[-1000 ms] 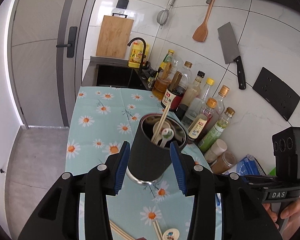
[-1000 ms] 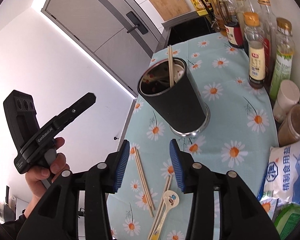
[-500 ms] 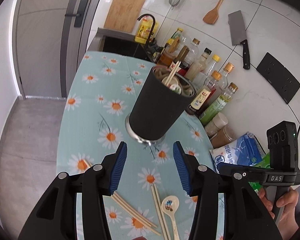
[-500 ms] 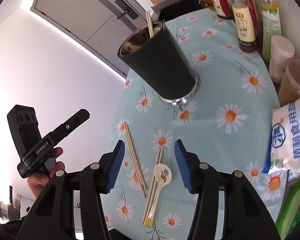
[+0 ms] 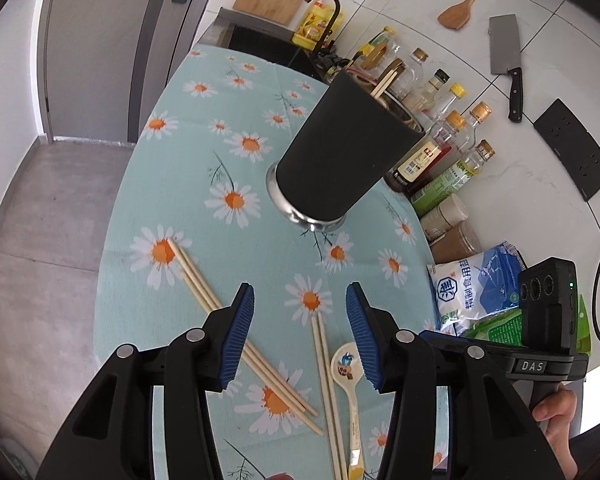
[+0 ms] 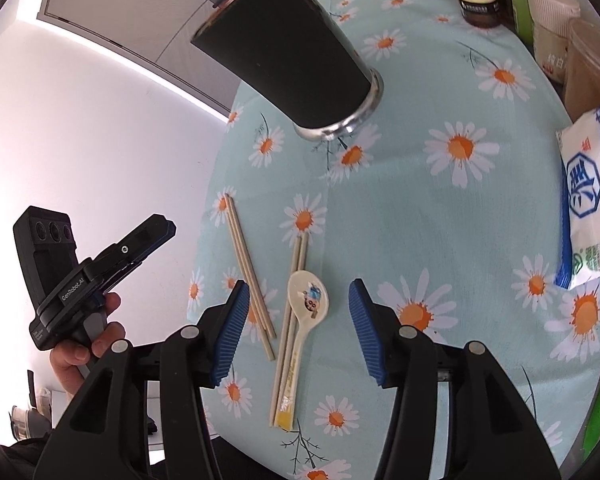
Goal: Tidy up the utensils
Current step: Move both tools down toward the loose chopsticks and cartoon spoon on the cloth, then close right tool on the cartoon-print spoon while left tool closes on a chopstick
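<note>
A black utensil cup (image 5: 340, 156) with a steel base stands on the daisy tablecloth (image 5: 236, 152), chopsticks poking out of it; it also shows in the right wrist view (image 6: 296, 56). On the cloth lie one pair of wooden chopsticks (image 5: 228, 312) (image 6: 248, 272), a second pair (image 5: 326, 380) (image 6: 290, 320), and a cream ceramic spoon (image 5: 348, 376) (image 6: 306, 312) beside the second pair. My left gripper (image 5: 300, 336) is open and empty above the second pair. My right gripper (image 6: 296, 328) is open and empty over the spoon.
Sauce bottles (image 5: 440, 148) and jars line the wall behind the cup. A salt bag (image 5: 476, 288) (image 6: 592, 200) lies at the right. A sink (image 5: 268, 44) is beyond the table's far end. The table's left edge drops to the floor (image 5: 40, 240).
Both grippers have pulled back and down from the cup toward the near end of the table. The chopsticks and spoon now lie between and under the open jaws.
</note>
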Demonstrator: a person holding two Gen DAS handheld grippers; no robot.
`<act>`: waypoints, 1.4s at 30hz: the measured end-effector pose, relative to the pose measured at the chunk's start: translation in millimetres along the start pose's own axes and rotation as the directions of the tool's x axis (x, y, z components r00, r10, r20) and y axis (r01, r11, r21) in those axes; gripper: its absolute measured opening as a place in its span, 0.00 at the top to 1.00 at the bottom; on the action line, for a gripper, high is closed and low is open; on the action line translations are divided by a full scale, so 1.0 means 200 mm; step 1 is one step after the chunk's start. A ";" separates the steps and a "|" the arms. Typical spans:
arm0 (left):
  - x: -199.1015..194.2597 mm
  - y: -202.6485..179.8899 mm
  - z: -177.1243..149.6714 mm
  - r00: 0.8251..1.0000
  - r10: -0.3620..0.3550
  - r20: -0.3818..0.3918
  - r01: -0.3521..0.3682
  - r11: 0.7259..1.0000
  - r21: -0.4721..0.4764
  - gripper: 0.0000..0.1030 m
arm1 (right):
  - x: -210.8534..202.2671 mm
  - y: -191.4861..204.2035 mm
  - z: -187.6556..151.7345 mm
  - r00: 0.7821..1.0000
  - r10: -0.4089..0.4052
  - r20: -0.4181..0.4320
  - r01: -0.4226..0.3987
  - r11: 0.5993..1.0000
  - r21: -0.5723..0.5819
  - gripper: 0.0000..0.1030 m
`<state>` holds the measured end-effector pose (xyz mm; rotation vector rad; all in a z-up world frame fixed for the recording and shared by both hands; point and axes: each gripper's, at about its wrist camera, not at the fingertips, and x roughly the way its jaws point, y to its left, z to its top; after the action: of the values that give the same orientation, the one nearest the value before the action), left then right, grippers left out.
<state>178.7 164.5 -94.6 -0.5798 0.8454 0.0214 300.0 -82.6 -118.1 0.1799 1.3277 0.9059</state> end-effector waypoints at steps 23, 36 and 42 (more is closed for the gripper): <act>0.08 0.23 -0.13 0.996 0.031 -0.078 -0.041 0.990 -0.134 0.54 | 0.34 0.01 0.05 0.975 -0.147 -0.167 0.121 0.980 -0.158 0.78; 0.11 0.29 -0.12 0.991 0.042 -0.130 -0.067 0.979 -0.195 0.54 | 0.33 0.05 0.05 0.971 -0.132 -0.197 0.088 0.972 -0.217 0.95; 0.15 0.29 -0.12 0.984 0.058 -0.171 -0.099 0.964 -0.246 0.54 | 0.25 0.06 0.08 0.971 -0.104 -0.213 0.049 0.968 -0.248 0.95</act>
<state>167.8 196.3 -156.3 -0.7965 1.0325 0.1590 307.0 -35.1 -144.0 -0.1675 1.4083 1.0349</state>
